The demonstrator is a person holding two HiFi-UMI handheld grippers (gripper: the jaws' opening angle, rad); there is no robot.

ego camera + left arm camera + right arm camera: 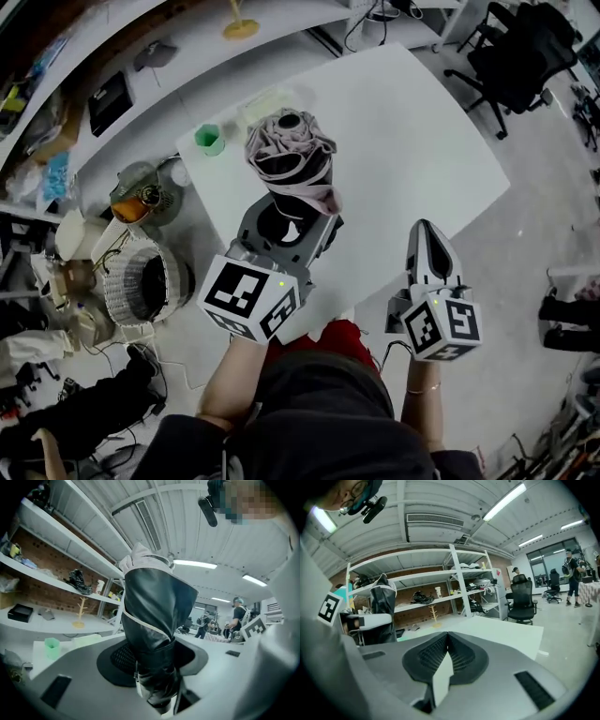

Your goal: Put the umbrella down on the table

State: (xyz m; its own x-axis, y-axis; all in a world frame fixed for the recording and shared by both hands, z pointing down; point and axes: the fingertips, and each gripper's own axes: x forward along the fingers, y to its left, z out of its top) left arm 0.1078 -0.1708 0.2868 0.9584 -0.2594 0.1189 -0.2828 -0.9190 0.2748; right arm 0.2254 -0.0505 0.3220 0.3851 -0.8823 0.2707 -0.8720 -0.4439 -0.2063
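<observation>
Umbrella (292,155), folded, stands upright clamped in my left hand-held gripper (284,223), over the white surface (417,141); my right hand-held gripper (428,234) beside it has jaws pressed together, empty.

White ribbed ceiling (440,498) overhead, with long fluorescent tube lights (504,501) and a slatted rectangular air vent (434,519). Against a red brick wall (42,571), tall white metal shelving (457,576), cluttered on every level. In the middle of a pale grey floor (534,272), a white rectangular table (422,122); near its far corner, a black wheeled office chair (520,52). Alongside the table, a long white curved counter (197,52). Far right in the right gripper view, large dark-framed windows (543,564). Left of the table, a pale round woven basket (141,281) on the floor.
</observation>
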